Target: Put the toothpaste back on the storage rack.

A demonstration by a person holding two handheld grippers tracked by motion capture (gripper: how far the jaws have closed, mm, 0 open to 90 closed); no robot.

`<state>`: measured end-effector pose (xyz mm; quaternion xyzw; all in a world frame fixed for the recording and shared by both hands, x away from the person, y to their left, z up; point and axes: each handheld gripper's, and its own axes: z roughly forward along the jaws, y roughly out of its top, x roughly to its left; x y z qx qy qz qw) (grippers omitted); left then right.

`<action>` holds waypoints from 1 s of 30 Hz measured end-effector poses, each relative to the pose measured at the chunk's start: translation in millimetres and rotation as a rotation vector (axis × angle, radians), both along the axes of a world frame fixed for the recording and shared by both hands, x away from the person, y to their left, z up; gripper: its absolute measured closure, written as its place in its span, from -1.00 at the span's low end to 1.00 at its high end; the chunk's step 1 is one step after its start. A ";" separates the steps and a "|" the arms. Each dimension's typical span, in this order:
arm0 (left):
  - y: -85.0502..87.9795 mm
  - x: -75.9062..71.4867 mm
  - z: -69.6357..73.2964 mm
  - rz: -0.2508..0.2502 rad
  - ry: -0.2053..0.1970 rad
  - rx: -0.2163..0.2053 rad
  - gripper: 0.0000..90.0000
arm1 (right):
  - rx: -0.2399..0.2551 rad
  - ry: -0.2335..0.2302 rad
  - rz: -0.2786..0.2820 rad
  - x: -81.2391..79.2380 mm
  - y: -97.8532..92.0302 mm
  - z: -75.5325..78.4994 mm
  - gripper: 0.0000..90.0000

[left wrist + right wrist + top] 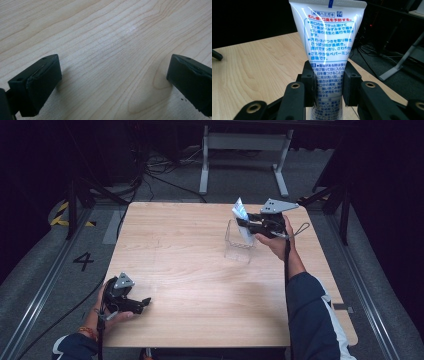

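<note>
A white toothpaste tube (328,40) with blue and red print stands upright between the jaws of my right gripper (328,85), which is shut on it. In the high view the tube (242,220) slants down into a clear plastic box (238,242) at the table's far right, with my right gripper (250,223) holding it from the right. My left gripper (145,302) rests low at the table's near left corner, open, pointing right. In the left gripper view its jaws stand wide apart just over bare wood, the gripper (113,82) holding nothing.
The light wooden table (190,270) stands on grey carpet. A white metal frame (245,150) and cables lie on the floor beyond the far edge. Dark stands flank both sides.
</note>
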<state>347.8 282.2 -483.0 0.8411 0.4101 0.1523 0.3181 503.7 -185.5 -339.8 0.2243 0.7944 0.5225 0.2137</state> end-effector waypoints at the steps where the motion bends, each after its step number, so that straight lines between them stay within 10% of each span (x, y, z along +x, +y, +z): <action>1: 0.0 0.0 0.0 0.000 0.000 0.000 -1.00 | -0.005 -0.003 -0.009 2.4 0.0 -2.0 0.53; 30: 0.0 0.0 0.0 0.000 0.000 0.000 -1.00 | -0.003 0.049 -0.066 18.9 -11.9 -40.8 0.50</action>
